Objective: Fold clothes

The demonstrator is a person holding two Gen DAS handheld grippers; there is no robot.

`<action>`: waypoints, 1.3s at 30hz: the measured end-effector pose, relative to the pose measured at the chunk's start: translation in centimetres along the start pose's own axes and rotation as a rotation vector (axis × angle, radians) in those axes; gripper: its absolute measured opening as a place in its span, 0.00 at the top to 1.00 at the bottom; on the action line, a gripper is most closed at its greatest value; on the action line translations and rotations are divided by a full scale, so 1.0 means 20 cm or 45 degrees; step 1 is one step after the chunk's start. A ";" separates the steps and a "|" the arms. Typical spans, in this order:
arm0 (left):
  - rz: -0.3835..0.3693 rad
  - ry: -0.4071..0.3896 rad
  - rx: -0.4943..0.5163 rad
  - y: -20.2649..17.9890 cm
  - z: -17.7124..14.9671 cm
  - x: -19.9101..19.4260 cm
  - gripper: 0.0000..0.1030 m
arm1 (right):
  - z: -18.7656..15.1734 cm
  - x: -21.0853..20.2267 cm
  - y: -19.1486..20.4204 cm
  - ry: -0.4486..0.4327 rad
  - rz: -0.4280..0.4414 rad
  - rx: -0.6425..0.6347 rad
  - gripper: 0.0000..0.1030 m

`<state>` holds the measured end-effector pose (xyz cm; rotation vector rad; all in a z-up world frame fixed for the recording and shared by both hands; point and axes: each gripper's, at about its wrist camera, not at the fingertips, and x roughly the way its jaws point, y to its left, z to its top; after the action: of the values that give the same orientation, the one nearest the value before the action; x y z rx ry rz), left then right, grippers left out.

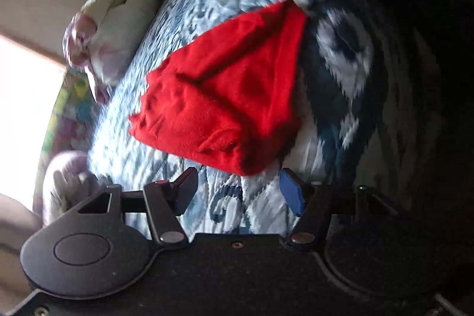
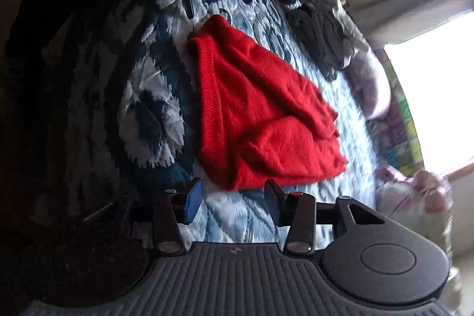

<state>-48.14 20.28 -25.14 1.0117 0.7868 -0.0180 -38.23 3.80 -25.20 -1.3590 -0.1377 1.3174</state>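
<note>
Here my left gripper (image 1: 238, 191) gapes wide and empty at lower centre, the folded red sweater (image 1: 225, 96) lying mid-frame on the blue patterned quilt (image 1: 183, 28), my right gripper (image 2: 234, 199) equally wide below it.

Red garment (image 1: 225, 96): soft, fuzzy knit cloth with a ribbed hem (image 2: 209, 96); bedspread (image 1: 183, 28): quilted, stitched printed cloth, matt; left hand-held gripper (image 1: 241, 191) and right hand-held gripper (image 2: 234, 200): matt black, probably plastic, with shiny metal pivot pins.
</note>
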 end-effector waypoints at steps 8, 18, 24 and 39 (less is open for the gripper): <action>0.140 -0.111 0.261 -0.05 0.00 0.06 0.41 | -0.05 0.10 0.06 -0.066 -0.177 -0.207 0.48; 0.176 -0.198 0.246 -0.05 -0.05 0.08 0.43 | -0.15 0.08 0.06 -0.031 -0.187 -0.287 0.50; 0.176 -0.235 0.282 -0.05 -0.08 0.08 0.43 | -0.08 0.14 0.04 -0.121 -0.188 -0.305 0.49; 0.100 -0.194 0.168 -0.02 0.04 0.03 0.84 | 0.02 0.09 -0.07 -0.130 -0.028 -0.137 0.84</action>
<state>-47.38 19.55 -25.57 1.1516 0.6128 -0.0796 -37.13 5.86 -25.17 -1.3767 -0.2960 1.3773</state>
